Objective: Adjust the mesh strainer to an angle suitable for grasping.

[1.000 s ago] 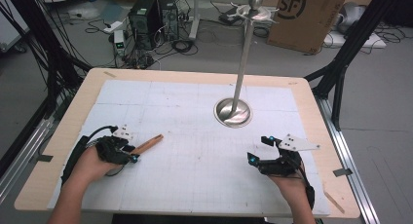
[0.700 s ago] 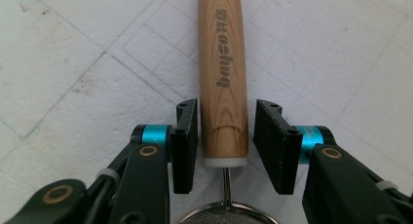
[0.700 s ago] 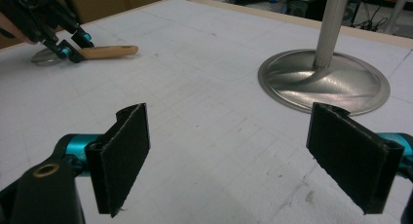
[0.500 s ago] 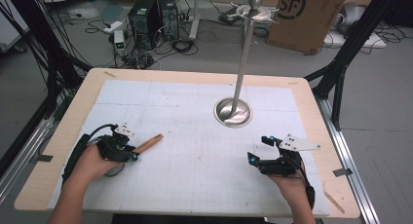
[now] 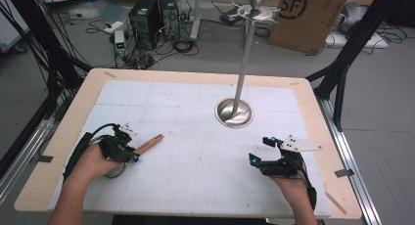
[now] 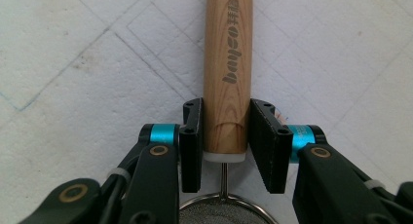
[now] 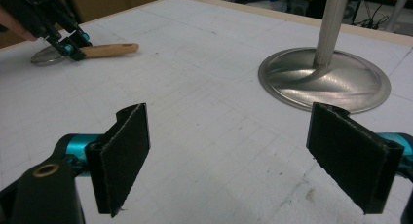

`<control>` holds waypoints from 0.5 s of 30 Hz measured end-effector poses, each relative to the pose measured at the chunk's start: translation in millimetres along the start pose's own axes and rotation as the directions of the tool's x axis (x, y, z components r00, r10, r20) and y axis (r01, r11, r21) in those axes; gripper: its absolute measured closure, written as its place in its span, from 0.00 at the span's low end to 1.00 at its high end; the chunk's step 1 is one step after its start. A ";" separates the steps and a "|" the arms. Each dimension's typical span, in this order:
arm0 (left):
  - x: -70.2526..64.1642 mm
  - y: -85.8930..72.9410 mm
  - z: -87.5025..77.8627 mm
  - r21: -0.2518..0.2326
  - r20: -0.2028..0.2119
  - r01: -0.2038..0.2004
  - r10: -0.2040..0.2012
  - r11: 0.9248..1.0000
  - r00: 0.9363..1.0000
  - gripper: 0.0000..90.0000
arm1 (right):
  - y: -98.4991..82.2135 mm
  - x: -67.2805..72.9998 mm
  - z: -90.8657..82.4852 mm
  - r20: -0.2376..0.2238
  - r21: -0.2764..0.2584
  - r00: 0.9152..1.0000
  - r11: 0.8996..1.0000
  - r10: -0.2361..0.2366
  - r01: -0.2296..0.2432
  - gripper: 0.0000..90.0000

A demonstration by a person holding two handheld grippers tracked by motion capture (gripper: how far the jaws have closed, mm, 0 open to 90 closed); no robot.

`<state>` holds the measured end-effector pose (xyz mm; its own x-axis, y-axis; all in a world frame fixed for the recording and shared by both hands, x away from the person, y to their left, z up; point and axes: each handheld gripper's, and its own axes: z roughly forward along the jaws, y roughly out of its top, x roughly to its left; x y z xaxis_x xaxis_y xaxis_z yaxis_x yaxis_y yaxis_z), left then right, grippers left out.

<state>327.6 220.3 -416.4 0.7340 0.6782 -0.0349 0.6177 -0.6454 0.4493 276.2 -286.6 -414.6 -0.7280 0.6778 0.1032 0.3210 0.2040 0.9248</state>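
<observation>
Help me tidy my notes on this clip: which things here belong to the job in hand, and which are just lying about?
In the job:
- strainer, wooden handle clamped in the left gripper
- right gripper, open, waiting
- metal stand, perhaps its hanging place

Lying about:
- cardboard box
- computer towers
- floor cables

High view: fixed above the near edge of the counter, looking forward and down across the whole top to the floor behind. Forearms entering from the bottom.

Left gripper view: mounted on the left gripper, facing straight down along the jaws, very close to the white surface and a wooden handle.

Right gripper view: mounted on the right gripper, low and nearly level, facing across the counter.

Shared between the high and right gripper views: the metal stand, the wooden handle and the left gripper.
</observation>
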 end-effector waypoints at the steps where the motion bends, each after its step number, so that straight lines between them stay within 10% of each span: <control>1: -0.6 1.2 -0.2 0.012 -0.005 -0.003 0.003 1.000 1.000 0.75 | 0.0 0.0 0.0 -0.001 0.001 1.000 1.000 -0.001 0.001 0.17; 15: -1.5 7.0 1.7 0.063 -0.002 -0.023 0.023 0.998 1.000 0.75 | -0.4 0.0 0.3 -0.002 0.005 1.000 1.000 0.000 0.000 0.17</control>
<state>331.3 214.2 -414.7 0.7474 0.6640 -0.0231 0.6175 -0.6815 0.3927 276.2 -286.5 -415.0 -0.7288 0.6768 0.1039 0.3243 0.2076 0.9229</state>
